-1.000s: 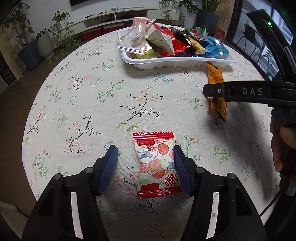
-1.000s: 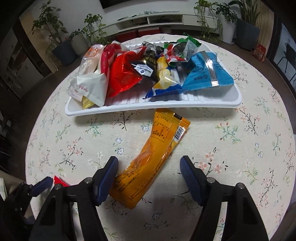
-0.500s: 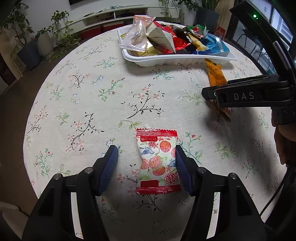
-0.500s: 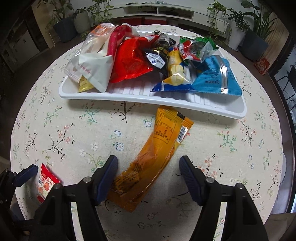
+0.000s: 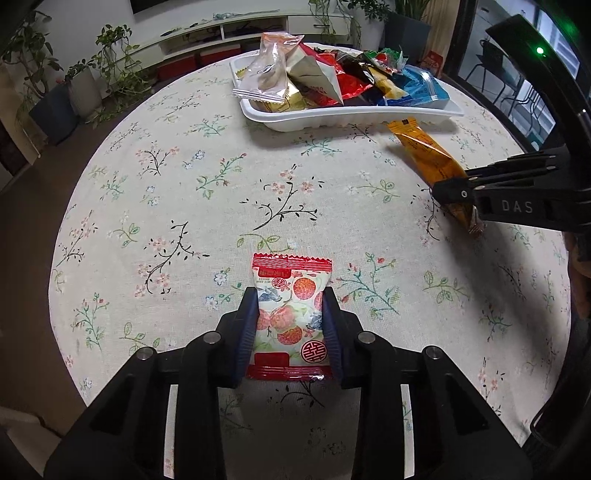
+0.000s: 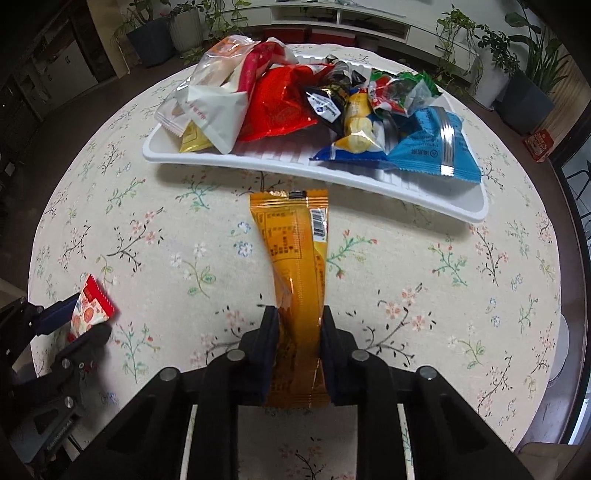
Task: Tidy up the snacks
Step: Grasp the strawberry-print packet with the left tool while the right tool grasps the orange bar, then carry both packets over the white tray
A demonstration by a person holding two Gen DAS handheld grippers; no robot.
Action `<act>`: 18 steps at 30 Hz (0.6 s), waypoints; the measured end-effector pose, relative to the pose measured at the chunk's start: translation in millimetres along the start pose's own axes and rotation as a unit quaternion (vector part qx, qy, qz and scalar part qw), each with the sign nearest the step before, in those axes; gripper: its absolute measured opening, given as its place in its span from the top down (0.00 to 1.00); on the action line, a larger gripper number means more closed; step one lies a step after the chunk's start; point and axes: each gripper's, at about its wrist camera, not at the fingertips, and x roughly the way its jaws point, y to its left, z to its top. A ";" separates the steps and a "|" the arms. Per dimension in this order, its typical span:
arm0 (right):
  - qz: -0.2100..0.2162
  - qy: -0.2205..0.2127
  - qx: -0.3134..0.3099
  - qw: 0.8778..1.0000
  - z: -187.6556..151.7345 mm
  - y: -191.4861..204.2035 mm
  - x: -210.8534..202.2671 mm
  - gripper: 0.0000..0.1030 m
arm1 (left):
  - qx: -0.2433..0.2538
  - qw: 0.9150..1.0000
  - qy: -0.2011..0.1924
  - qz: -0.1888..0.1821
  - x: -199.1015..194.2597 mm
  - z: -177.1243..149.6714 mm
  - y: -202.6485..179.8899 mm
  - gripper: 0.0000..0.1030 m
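Observation:
My left gripper (image 5: 290,295) is shut on a red-and-white fruit-print snack packet (image 5: 291,306) that lies on the floral tablecloth near the table's front. My right gripper (image 6: 300,314) is shut on the near end of a long orange snack packet (image 6: 295,254) whose far end reaches the white tray (image 6: 369,177). The tray holds several snack bags. The orange packet (image 5: 428,155) and the right gripper (image 5: 461,194) also show at the right of the left wrist view. The left gripper (image 6: 79,321) and its packet (image 6: 90,306) show at the left of the right wrist view.
The round table (image 5: 184,184) carries a floral cloth and drops off on all sides. Potted plants (image 5: 85,85) and a low white shelf (image 5: 221,29) stand beyond the far edge. A small red box (image 6: 539,144) lies on the floor at the right.
Both grippers have closed from open: the left onto the fruit-print packet, the right onto the orange packet. The right gripper also swung so the orange packet lines up between its fingers.

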 end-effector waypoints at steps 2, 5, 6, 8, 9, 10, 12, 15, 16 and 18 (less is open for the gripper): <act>0.001 -0.002 0.000 1.000 -9.0 -2.6 -3.2 0.78 | 0.000 1.000 0.000 -0.001 -1.1 -2.2 -1.1 0.70; 0.004 -0.007 0.000 1.000 -26.0 -6.4 -9.3 0.78 | 0.001 1.000 0.001 -0.003 -3.0 -5.5 -3.3 0.70; 0.006 -0.009 0.001 1.000 -33.2 -8.4 -11.8 0.79 | 0.001 1.000 0.000 -0.004 -4.1 -7.3 -4.1 0.70; 0.011 -0.013 0.006 1.000 -46.7 -13.4 -15.9 0.79 | 0.002 1.000 0.000 -0.002 -5.9 -10.6 -6.5 0.70; 0.014 -0.015 0.009 1.000 -54.1 -16.3 -19.0 0.79 | 0.002 1.000 0.000 -0.002 -7.1 -12.3 -7.6 0.70; 0.018 -0.017 0.014 1.000 -61.9 -19.8 -22.0 0.79 | 0.001 1.000 -0.001 -0.003 -8.1 -13.9 -8.4 0.70; 0.023 -0.021 0.022 0.999 -74.9 -26.9 -27.2 0.79 | -0.003 1.000 -0.005 -0.003 -11.0 -16.8 -10.2 0.70; 0.036 -0.031 0.038 0.998 -97.9 -39.1 -39.6 0.79 | -0.006 1.000 -0.012 -0.002 -15.4 -20.3 -14.8 0.70; 0.040 -0.034 0.042 0.998 -102.8 -42.6 -43.6 0.79 | -0.008 1.000 -0.014 -0.003 -17.1 -21.0 -15.9 0.70; 0.048 -0.039 0.053 0.997 -111.5 -51.4 -51.5 0.79 | -0.009 1.000 -0.019 -0.005 -20.3 -21.4 -18.0 0.71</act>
